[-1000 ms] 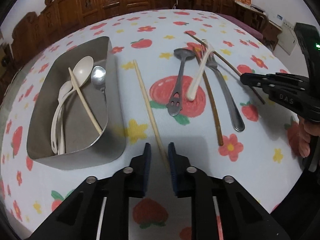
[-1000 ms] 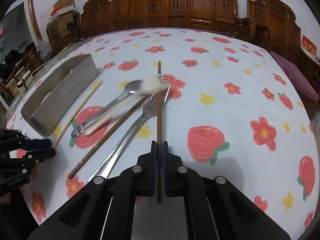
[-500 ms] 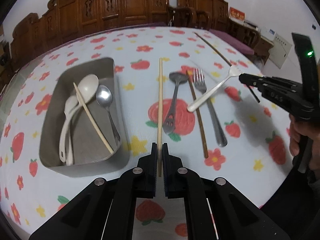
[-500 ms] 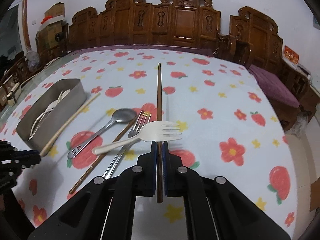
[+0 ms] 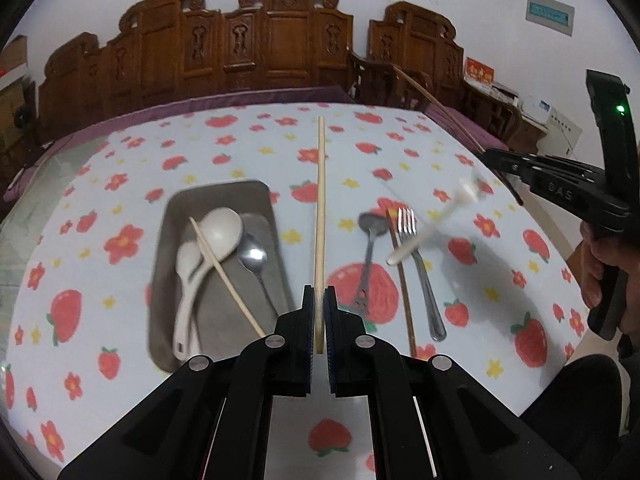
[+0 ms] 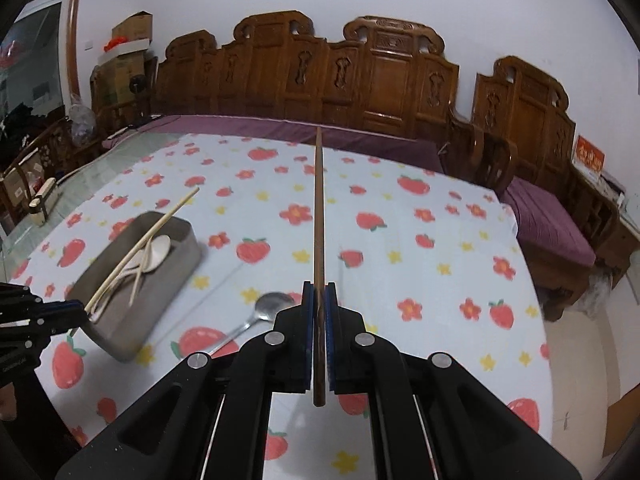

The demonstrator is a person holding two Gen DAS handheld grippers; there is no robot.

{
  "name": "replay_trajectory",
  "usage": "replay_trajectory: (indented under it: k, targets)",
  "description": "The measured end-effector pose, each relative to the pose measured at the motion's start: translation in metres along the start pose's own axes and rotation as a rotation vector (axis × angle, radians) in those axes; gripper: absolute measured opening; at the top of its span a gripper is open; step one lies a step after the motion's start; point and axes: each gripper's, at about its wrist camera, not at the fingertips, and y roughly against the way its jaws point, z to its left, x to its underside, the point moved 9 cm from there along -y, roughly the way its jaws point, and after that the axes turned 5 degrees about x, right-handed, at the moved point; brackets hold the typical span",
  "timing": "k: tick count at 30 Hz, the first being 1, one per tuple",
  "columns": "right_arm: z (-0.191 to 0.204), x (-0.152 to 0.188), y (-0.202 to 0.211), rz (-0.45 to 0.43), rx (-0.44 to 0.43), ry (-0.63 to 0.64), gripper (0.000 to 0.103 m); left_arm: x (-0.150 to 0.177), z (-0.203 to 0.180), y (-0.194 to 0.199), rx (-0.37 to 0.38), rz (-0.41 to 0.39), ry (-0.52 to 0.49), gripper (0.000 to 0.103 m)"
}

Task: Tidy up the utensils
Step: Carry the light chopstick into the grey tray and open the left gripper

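1. The left gripper (image 5: 319,312) was clamped on the pale chopstick (image 5: 320,216), held clear above the tablecloth (image 5: 224,152).
2. The right gripper (image 6: 319,312) was pinched shut on the dark chopstick (image 6: 319,216).
3. The metal tray (image 5: 276,220) sat below-left, already holding spoons.
4. The white plastic fork (image 5: 430,228) looked blurred, maybe knocked loose.
5. Best move: tilt each stick lengthwise over the tray and lower it before letting go.

Left claw (image 5: 319,304) and right claw (image 6: 319,300) both clamped tight, tilted downward.
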Motion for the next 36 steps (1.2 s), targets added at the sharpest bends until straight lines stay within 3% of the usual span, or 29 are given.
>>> replay_trajectory:
  k: [10,22,32,35,36]
  targets:
    - [0.022,-0.002,0.004,0.011,-0.029,-0.004,0.006,-0.005,0.044,0.005,-0.074,-0.004,0.016,0.004]
    - [0.094,0.016,0.008,0.042,-0.143,0.024,0.006,0.023,0.089,-0.021,-0.120,0.114,0.084,0.004]
    - [0.136,0.029,0.013,0.089,-0.213,0.040,0.006,0.027,0.101,-0.024,-0.093,0.113,0.131,0.005]
    - [0.148,0.031,0.014,0.098,-0.239,0.038,0.006,0.024,0.104,-0.016,-0.088,0.082,0.133,0.010]
    - [0.154,0.032,0.013,0.104,-0.251,0.036,0.006,0.023,0.105,-0.011,-0.091,0.064,0.131,0.017]
